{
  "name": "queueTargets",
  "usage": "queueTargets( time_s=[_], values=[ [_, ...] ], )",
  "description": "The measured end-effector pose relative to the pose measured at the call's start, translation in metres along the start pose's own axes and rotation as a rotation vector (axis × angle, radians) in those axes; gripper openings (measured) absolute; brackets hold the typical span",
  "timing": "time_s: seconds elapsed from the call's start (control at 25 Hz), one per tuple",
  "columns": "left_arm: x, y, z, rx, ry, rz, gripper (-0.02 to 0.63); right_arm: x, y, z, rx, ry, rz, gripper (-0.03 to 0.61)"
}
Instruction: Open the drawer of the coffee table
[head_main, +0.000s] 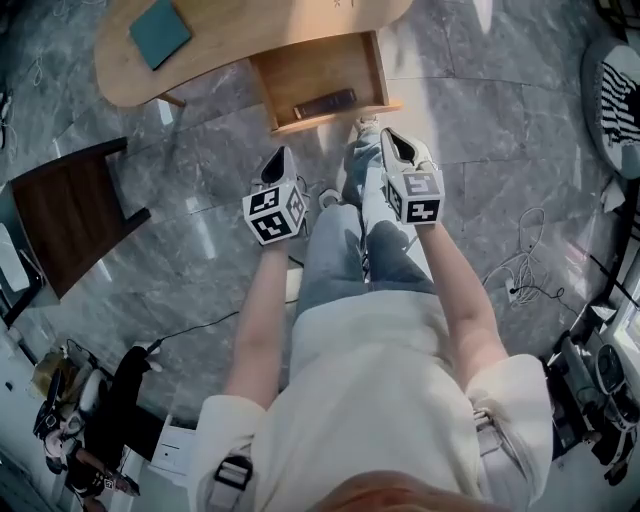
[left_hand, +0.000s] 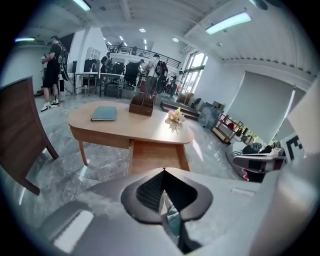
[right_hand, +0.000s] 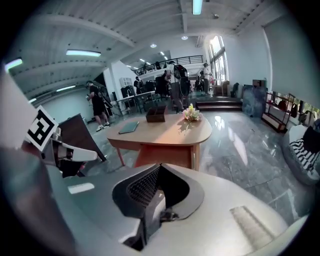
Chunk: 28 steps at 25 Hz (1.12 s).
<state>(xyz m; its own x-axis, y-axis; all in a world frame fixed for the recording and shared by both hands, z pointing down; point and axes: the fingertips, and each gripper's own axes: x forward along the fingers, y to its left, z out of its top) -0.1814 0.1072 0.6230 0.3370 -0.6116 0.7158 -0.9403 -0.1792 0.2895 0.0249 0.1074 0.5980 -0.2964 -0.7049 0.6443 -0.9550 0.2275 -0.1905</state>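
Observation:
The light wooden coffee table stands at the top of the head view with a teal book on it. Its drawer is pulled out towards me and holds a dark flat object. My left gripper and right gripper hang side by side above my legs, short of the drawer, both shut and empty. In the left gripper view the shut tips point at the drawer. In the right gripper view the shut tips face the table.
A dark brown chair stands on the grey marble floor to the left. Cables lie on the floor at the right, and a striped cushion is at the far right. On the table sit a brown box and flowers. People stand far behind.

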Motion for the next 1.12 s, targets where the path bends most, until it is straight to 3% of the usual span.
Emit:
queueTargets(
  time_s=[0.36, 0.6, 1.12],
  values=[
    [-0.104, -0.058, 0.033, 0.010, -0.075, -0.089, 0.000, -0.099, 0.058, 0.058, -0.042, -0.118, 0.069, 0.002],
    [-0.170, -0.081, 0.044, 0.035, -0.109, -0.123, 0.000, -0.161, 0.093, 0.074, -0.041, -0.171, 0.111, 0.002],
    [-0.229, -0.102, 0.094, 0.050, -0.249, -0.105, 0.000, -0.213, 0.108, 0.126, -0.087, -0.281, 0.192, 0.002]
  ],
)
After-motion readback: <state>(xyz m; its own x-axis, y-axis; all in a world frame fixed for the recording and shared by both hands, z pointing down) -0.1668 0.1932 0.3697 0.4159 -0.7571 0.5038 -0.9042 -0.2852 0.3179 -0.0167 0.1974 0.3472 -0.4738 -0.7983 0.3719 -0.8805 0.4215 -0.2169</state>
